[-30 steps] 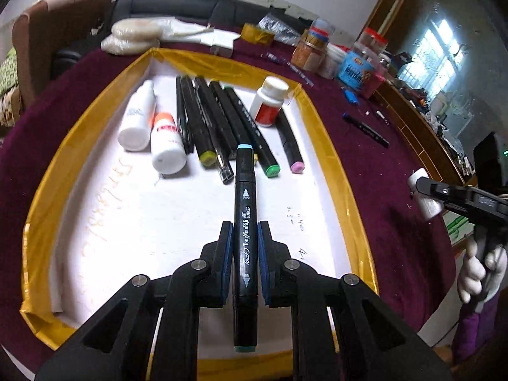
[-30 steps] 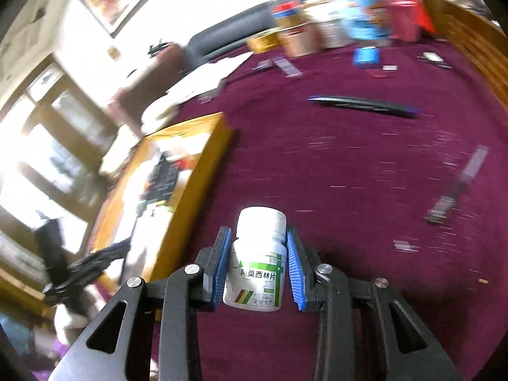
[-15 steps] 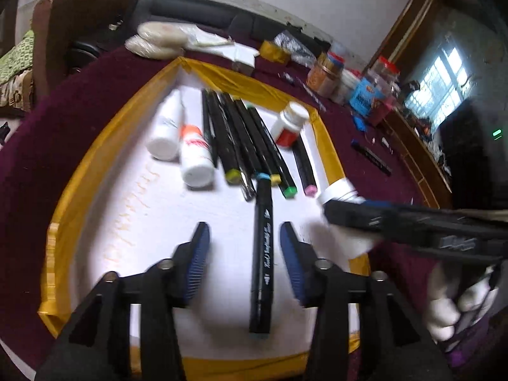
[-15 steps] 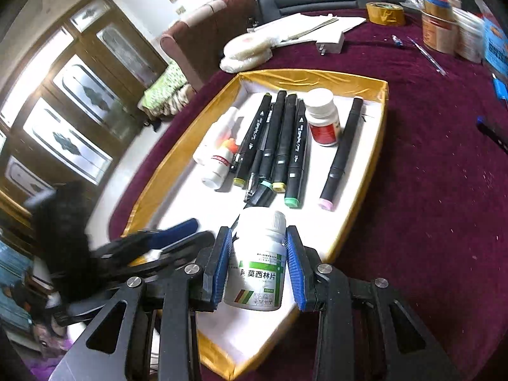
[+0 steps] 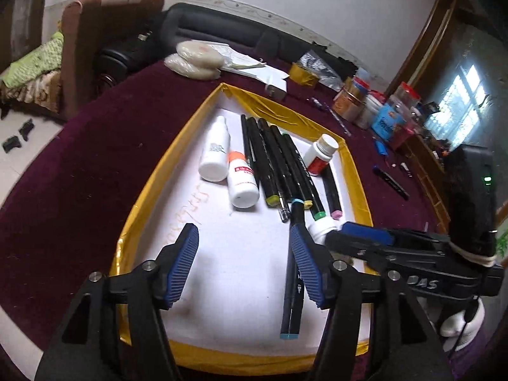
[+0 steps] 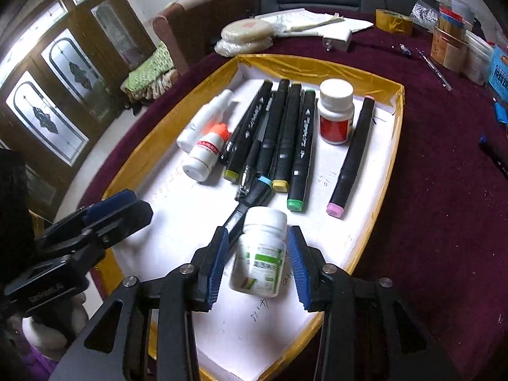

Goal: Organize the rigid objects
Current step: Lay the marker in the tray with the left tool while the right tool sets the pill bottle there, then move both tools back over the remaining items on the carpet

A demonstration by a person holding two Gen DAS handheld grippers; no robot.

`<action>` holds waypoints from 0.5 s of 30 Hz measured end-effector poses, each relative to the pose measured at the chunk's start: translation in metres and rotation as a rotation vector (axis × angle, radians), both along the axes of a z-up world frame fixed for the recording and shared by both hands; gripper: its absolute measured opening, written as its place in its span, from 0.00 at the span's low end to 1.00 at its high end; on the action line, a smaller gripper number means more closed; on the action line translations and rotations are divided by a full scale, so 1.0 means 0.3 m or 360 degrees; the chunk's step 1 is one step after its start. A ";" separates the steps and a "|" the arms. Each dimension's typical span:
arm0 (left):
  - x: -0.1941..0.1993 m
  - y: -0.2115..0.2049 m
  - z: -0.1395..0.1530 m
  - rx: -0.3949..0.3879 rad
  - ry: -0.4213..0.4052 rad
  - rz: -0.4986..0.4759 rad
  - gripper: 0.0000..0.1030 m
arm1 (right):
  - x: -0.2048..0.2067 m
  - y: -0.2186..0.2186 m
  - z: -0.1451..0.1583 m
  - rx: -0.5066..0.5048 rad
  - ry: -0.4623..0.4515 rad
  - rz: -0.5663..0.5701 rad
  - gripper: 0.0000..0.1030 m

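Since a second ago my left gripper (image 5: 244, 265) has let go of the blue-capped marker (image 5: 293, 273) and drawn back from it, and my right gripper (image 6: 258, 262) has swung in from over the maroon tablecloth (image 6: 444, 206) to the gold-rimmed tray (image 5: 152, 187), bringing the green-labelled pill bottle (image 6: 262, 255) with it. My left jaws have just been opening and now stand wide with nothing between them; the marker lies on the tray's white floor just beside my right-hand pad, its far cap against the near ends of the row of black markers (image 6: 279, 133) in the tray's middle. My right jaws have just been opening too: the pill bottle sits between them on the tray floor near the tray's near corner, with a gap showing on each side, so the pads no longer press it. Farther into the tray lie two white bottles (image 5: 228, 165) on the row's left, and a red-labelled bottle (image 6: 336, 116) and a pink-capped marker (image 6: 352, 155) on its right.
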State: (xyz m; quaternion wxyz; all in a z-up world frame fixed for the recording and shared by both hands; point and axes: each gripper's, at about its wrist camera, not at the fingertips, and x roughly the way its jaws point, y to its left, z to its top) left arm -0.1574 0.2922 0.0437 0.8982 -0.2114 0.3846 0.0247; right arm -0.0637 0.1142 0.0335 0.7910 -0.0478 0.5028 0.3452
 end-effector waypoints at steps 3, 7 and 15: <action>-0.005 -0.028 0.024 0.0104 0.0007 0.0034 0.58 | -0.015 -0.048 0.042 0.0095 -0.0065 -0.0021 0.35; -0.004 -0.090 0.066 0.0284 -0.0006 0.0057 0.61 | -0.043 -0.144 0.108 0.0152 -0.0269 -0.0093 0.48; 0.013 -0.283 0.124 0.0615 -0.0001 0.0009 0.62 | -0.055 -0.363 0.149 0.0140 -0.0462 -0.0307 0.55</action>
